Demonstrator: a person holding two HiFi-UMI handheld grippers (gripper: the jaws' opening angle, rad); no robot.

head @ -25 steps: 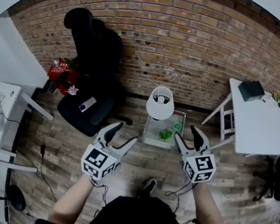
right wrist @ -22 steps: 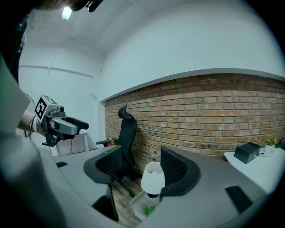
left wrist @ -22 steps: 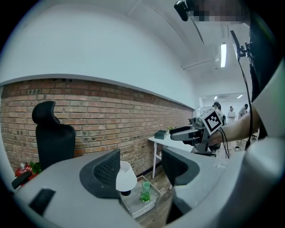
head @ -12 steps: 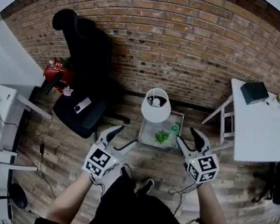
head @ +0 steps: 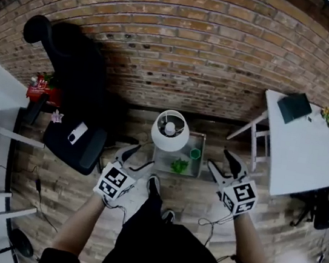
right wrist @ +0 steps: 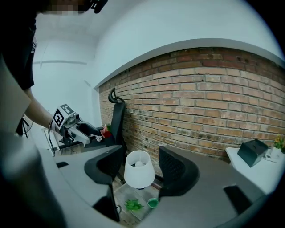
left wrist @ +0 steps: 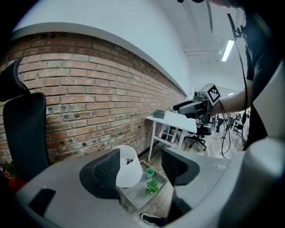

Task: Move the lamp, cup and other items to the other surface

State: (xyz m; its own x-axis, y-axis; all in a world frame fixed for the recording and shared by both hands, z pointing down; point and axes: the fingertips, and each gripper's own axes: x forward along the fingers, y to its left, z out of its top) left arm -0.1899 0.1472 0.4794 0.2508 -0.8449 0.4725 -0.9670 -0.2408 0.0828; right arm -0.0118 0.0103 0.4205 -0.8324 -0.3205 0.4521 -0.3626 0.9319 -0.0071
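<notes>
Standing over a low grey table set against the brick wall, the person holds both grippers above the wooden floor, short of the table's near edge. The left gripper hangs off the table's near left corner with its jaws spread and nothing between the pads; in the left gripper view the lamp shows in the gap between them but well beyond them. The right gripper hangs just off the table's right edge, its jaws likewise apart and gripping nothing, with the lamp framed far off between them in the right gripper view. The lamp, upright under a white shade, stands at the table's far left corner, next to the wall. The green cup stands upright by the right edge, about midway along it. The small green plant sits near the near edge, just to the left of the cup and apart from it. To the right, well apart from the low table, stands a white table carrying a black box near its far edge. To the left, a black office chair has a phone lying on its seat.
</notes>
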